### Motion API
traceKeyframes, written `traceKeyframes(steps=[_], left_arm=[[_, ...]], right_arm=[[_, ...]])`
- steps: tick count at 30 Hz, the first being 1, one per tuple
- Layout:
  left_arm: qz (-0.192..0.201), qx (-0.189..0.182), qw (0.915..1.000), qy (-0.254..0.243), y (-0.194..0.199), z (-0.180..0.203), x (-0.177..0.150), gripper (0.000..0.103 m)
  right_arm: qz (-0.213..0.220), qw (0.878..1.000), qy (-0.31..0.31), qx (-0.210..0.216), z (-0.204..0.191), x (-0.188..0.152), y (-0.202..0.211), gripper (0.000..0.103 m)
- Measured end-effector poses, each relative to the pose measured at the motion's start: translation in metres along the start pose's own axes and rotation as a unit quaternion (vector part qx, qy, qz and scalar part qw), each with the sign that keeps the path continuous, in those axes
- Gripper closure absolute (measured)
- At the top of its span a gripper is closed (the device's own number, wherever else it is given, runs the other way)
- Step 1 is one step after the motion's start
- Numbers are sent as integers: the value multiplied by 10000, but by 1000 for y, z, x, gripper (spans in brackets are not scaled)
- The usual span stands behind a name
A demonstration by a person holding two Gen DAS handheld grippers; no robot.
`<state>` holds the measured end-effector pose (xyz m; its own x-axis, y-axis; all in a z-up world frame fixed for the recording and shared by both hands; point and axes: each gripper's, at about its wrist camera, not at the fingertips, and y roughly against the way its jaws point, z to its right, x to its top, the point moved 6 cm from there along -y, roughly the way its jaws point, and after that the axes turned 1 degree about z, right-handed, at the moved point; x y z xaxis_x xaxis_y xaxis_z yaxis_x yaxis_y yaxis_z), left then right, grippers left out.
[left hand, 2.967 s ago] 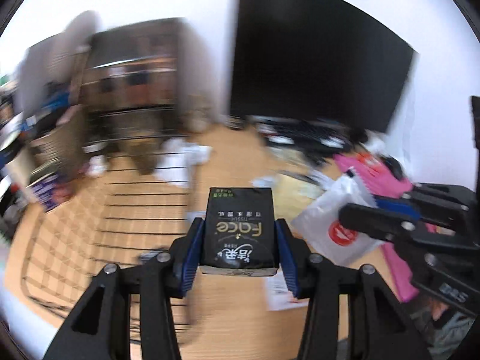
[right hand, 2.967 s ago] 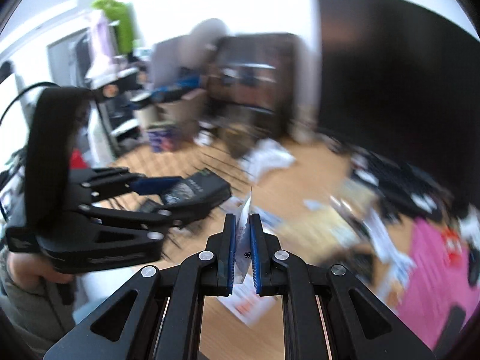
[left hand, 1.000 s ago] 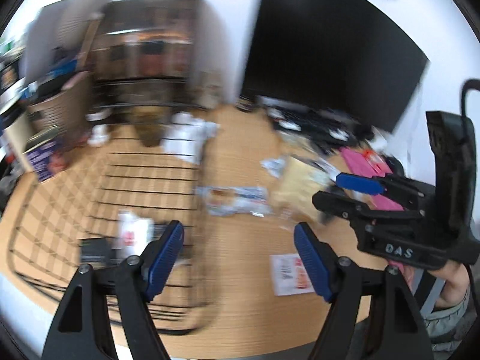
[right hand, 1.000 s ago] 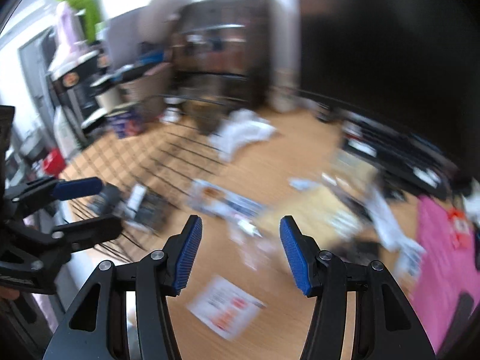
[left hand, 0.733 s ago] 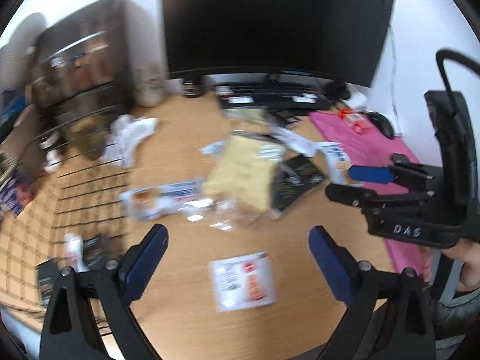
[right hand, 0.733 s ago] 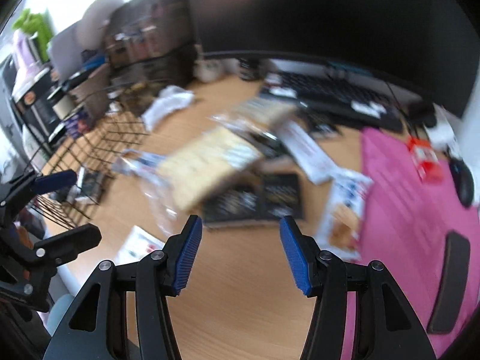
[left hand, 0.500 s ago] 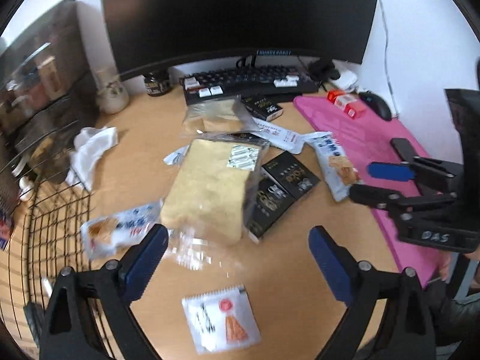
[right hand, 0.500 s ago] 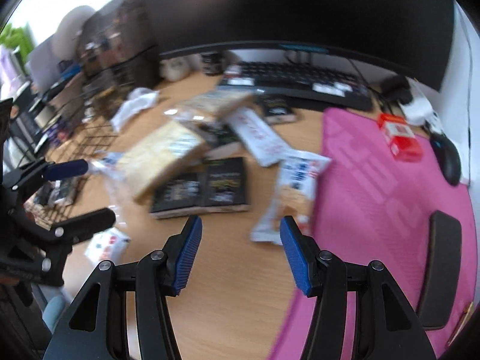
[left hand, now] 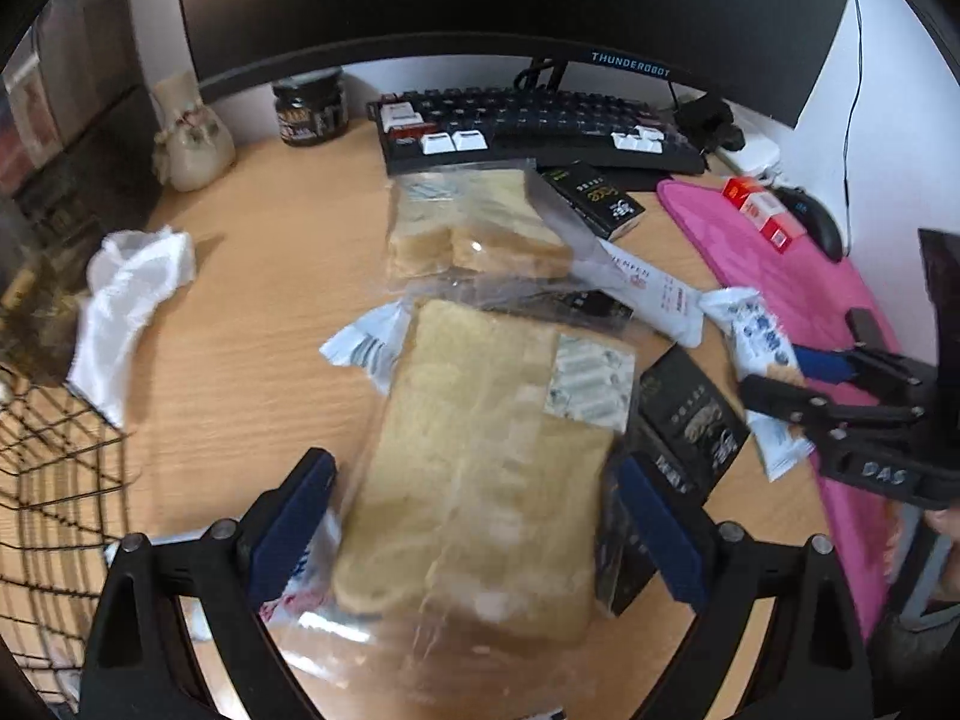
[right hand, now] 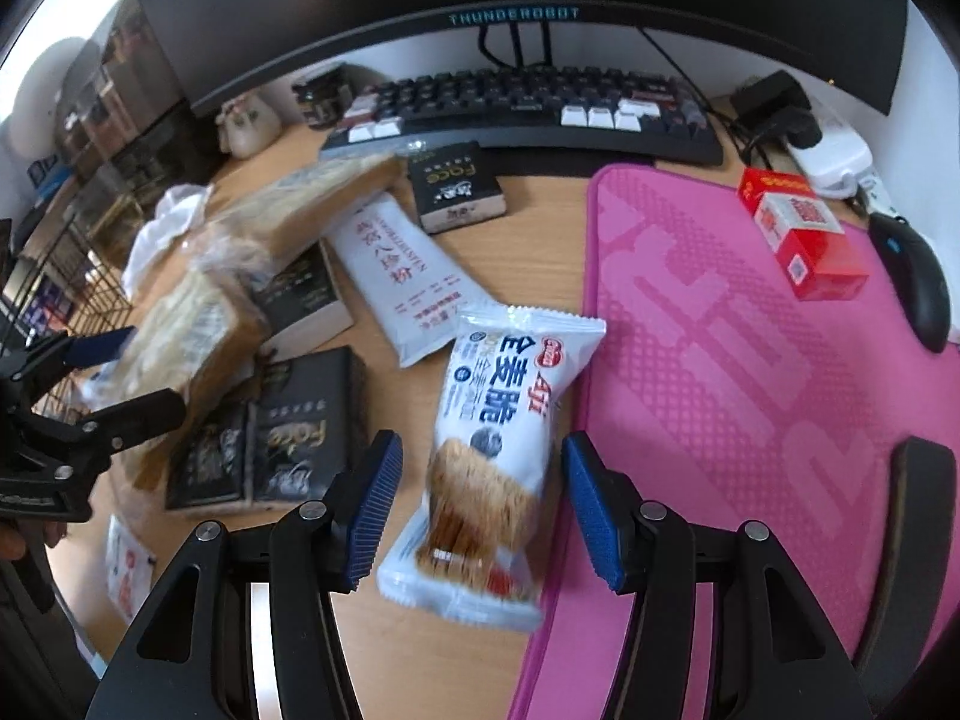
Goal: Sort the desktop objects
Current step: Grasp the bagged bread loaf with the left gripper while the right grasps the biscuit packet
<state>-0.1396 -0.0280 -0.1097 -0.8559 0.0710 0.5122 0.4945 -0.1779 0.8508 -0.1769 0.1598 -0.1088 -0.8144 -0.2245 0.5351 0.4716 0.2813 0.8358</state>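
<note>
A clear bag of sliced bread [left hand: 480,450] lies on the wooden desk. My left gripper [left hand: 474,525] is open and straddles the bag's near end, its blue pads just off the plastic. A white and blue cracker packet [right hand: 498,420] lies half on the pink mat [right hand: 750,360]. My right gripper [right hand: 483,501] is open around the packet's lower half, with gaps on both sides. The right gripper [left hand: 798,372] also shows at the right of the left wrist view, over the same cracker packet [left hand: 756,336].
Black tissue packs [right hand: 300,438], a long white packet [right hand: 396,270] and a second bread bag [left hand: 480,222] crowd the middle. A keyboard [left hand: 540,126] and monitor stand behind. A wire basket [left hand: 48,468] sits at left, a red box [right hand: 804,234] and mouse [right hand: 918,282] at right.
Both grippers let go of their items at the wire basket, opened, swung right to the desk before the monitor and came down over the bread bag and the cracker packet.
</note>
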Motion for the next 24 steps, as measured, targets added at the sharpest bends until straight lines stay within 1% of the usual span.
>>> traceKeyframes(steps=[4,7,9,11,12,14,17,24], left_arm=[[-78,-53,9999,-129,-7,6,3,8],[-48,-12,9995,-316,-13,10,1,9],[-35,16,9995,-311,-16,8,-1,13],[1,-47,9997,-241,-15,7,-1,17],[14,-41,9997,-223,-14,6,-2,19],[34,-44,9998,-191,-11,5,-2,21],[47,27,9999,-146,-8,2,-2,23],[160,100,9998,-108,9,2,-6,24]], right_arm=[[13,10000,-32,87,-2,6,-5,40],[-9,10000,12,83,-5,7,-10,40],[56,9999,113,-2,-8,7,-11,39],[82,9997,240,-34,-11,6,-11,40],[94,9995,288,-25,-12,6,-11,41],[91,9994,343,-56,-12,6,-10,68],[41,9993,385,-1,-14,3,-9,68],[166,9993,340,77,-15,-1,7,68]])
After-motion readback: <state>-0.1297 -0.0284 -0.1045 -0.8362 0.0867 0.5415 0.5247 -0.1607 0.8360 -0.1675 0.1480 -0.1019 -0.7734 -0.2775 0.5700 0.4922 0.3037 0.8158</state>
